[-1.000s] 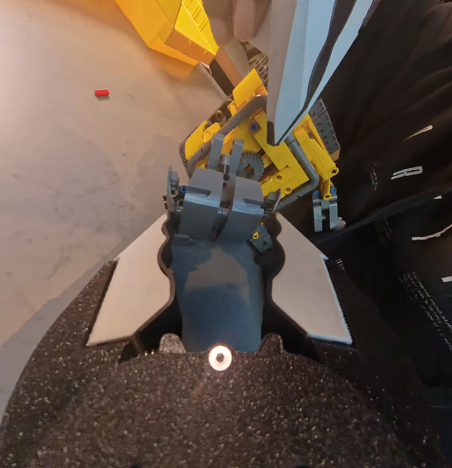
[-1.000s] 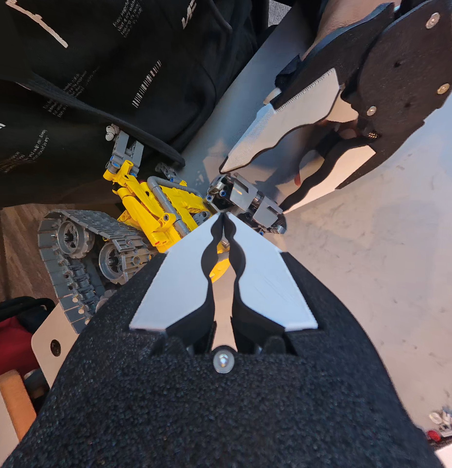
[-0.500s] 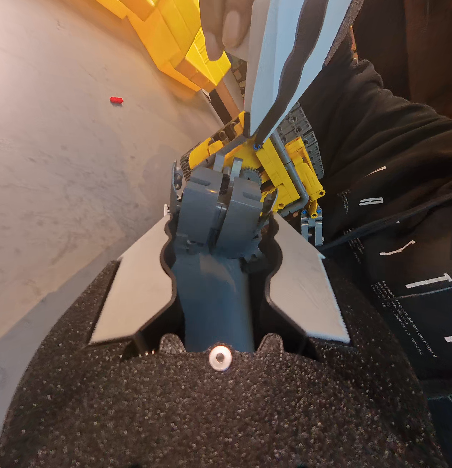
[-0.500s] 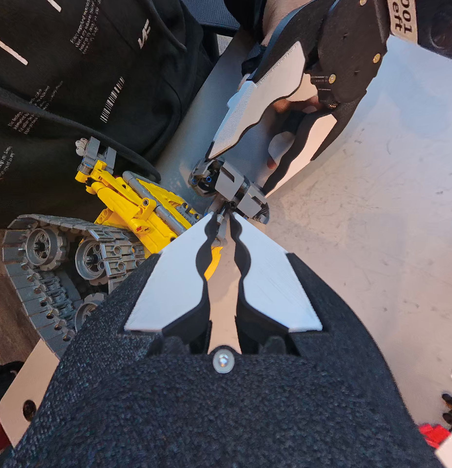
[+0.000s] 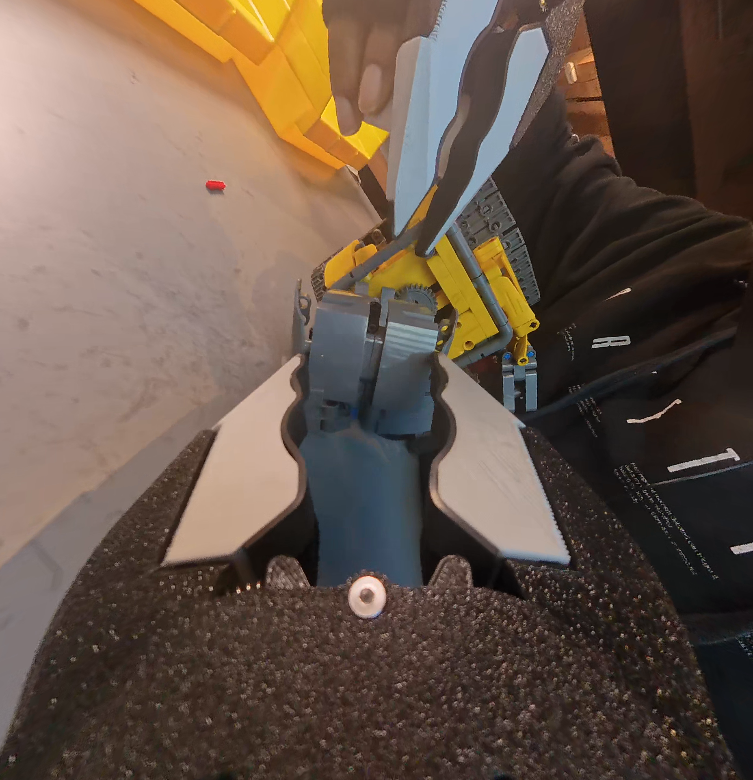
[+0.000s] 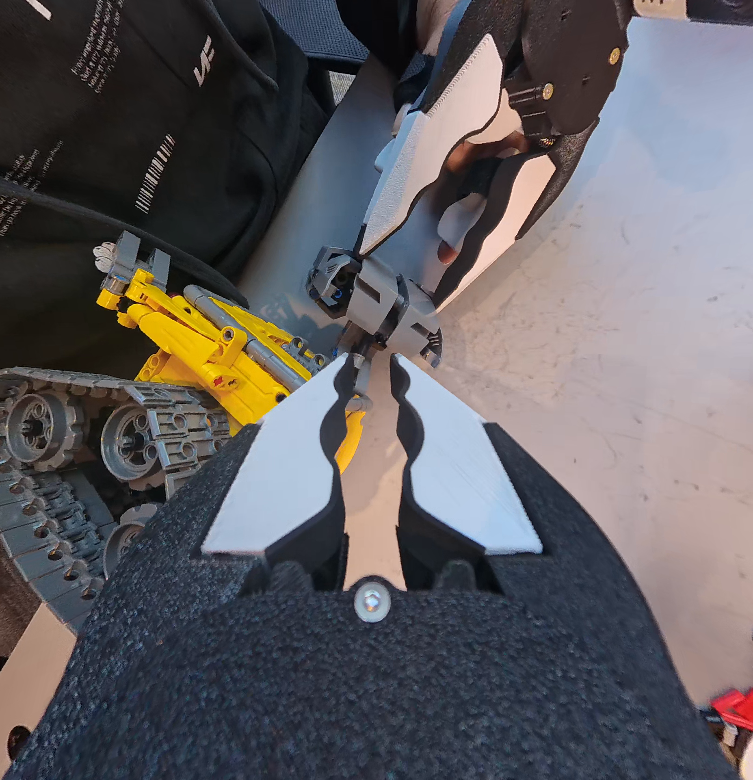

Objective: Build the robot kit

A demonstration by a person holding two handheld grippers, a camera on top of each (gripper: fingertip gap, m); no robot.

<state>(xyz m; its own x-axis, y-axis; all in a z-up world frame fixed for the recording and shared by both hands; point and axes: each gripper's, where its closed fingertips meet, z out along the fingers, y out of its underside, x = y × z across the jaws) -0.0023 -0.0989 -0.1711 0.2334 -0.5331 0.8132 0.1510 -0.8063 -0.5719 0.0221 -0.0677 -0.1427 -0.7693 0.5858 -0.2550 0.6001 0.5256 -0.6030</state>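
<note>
L gripper (image 5: 368, 363): jaws clamped on the grey bucket assy (image 5: 366, 358) of a yellow brick-built tracked excavator (image 5: 459, 295); bucket sits between the fingertips, steadied, apparently so the other tool can work at its joint.

R gripper (image 6: 368, 358): jaws parted a little, gripping nothing; a thin grey link piece (image 6: 360, 373) stands just inside the tips, touching the left finger, directly below the bucket.

Beyond R tips: excavator boom lies to the left, grey tracks (image 6: 71, 443) further left, resting against a person's black garment (image 6: 134, 126). Grey tabletop (image 6: 577, 380) to the right.

Far past L tips: small red pin (image 5: 215, 185) on the table, well apart; yellow bin (image 5: 282, 63) behind.
</note>
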